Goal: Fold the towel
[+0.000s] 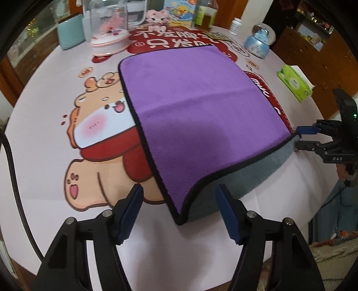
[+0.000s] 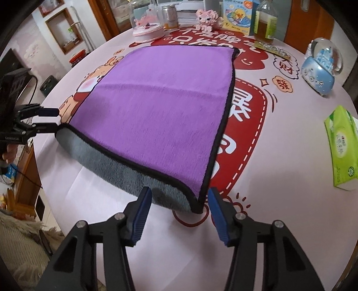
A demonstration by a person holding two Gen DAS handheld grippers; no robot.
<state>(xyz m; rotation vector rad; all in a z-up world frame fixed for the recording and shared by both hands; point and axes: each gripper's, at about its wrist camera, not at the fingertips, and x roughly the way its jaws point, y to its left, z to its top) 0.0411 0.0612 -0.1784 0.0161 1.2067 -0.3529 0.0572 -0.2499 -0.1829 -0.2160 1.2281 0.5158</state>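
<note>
Both the left gripper [image 1: 180, 207] and right gripper [image 2: 177, 204] stand wide open, holding nothing, each at a near corner of the towel [image 1: 197, 116]. The fold seems not begun; next each must close on its corner.

Green tissue box [image 2: 341, 147], blue snow globe [image 2: 322, 69], oil bottle [image 2: 266, 21]

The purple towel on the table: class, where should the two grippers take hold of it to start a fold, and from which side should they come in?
Grip the purple towel at its two near corners, where the black-bound hem lifts off the table and shows grey backing. The left gripper and right gripper already stand open around one corner each; approach low from the near edge, one finger under the raised hem.
</note>
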